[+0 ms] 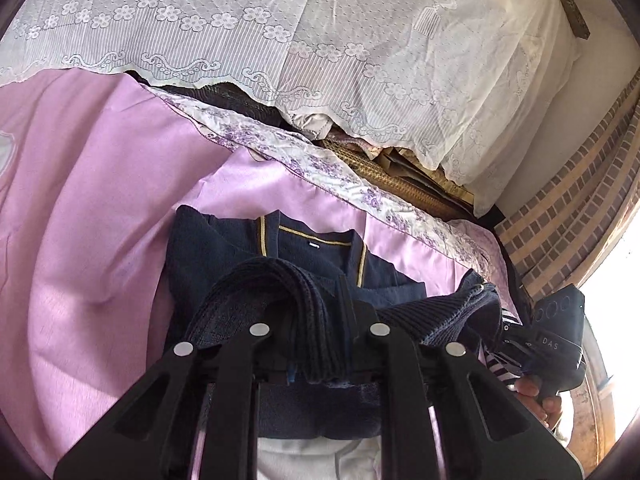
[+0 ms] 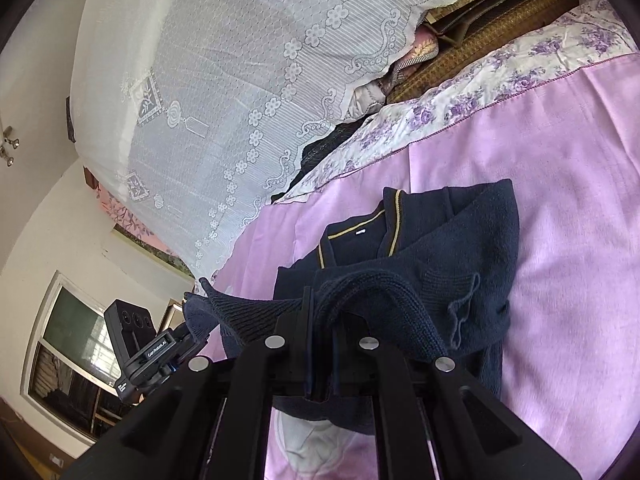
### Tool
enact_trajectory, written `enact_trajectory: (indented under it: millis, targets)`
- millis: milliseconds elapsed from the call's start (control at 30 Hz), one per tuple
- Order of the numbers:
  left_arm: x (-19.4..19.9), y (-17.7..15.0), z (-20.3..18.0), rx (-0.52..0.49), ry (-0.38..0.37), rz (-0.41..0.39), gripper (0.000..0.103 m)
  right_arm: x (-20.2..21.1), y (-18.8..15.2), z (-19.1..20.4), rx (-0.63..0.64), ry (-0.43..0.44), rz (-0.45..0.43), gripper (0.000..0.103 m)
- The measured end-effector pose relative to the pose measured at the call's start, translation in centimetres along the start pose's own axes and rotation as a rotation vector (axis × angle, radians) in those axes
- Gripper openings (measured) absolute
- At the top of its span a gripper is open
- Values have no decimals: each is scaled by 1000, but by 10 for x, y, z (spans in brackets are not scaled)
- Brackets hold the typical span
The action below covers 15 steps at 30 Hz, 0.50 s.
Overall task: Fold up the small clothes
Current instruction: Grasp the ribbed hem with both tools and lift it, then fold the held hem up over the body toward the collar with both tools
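Observation:
A small navy knit cardigan [image 1: 224, 248] with yellow piping at the collar lies on the pink bedsheet [image 1: 80, 200]; it also shows in the right wrist view [image 2: 460, 240]. My left gripper [image 1: 340, 308] is shut on the cardigan's ribbed bottom hem and holds it lifted over the body. My right gripper [image 2: 310, 312] is shut on the same hem further along. The hem [image 2: 248, 316] stretches between the two grippers. The other gripper shows at the right edge of the left wrist view [image 1: 560, 344] and at the left of the right wrist view [image 2: 144, 352].
A white lace cover [image 1: 320, 40] drapes over piled bedding beyond the sheet. A floral sheet border [image 1: 320, 168] runs along the far side. A brick-pattern wall [image 1: 580, 208] and a window [image 2: 68, 360] lie to the side.

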<state>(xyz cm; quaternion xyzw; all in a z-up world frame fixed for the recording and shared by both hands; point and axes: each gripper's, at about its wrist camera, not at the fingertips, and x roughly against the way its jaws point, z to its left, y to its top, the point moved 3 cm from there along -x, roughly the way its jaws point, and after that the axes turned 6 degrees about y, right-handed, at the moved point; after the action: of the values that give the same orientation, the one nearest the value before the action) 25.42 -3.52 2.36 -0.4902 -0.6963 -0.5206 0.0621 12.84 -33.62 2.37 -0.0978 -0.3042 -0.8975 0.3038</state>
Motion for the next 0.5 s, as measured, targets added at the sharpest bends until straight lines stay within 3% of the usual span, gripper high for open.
enact_trajectory:
  millis: [500]
  targets:
    - [-92, 23, 44, 79, 68, 78, 15, -73, 49, -61, -77, -97, 13, 7]
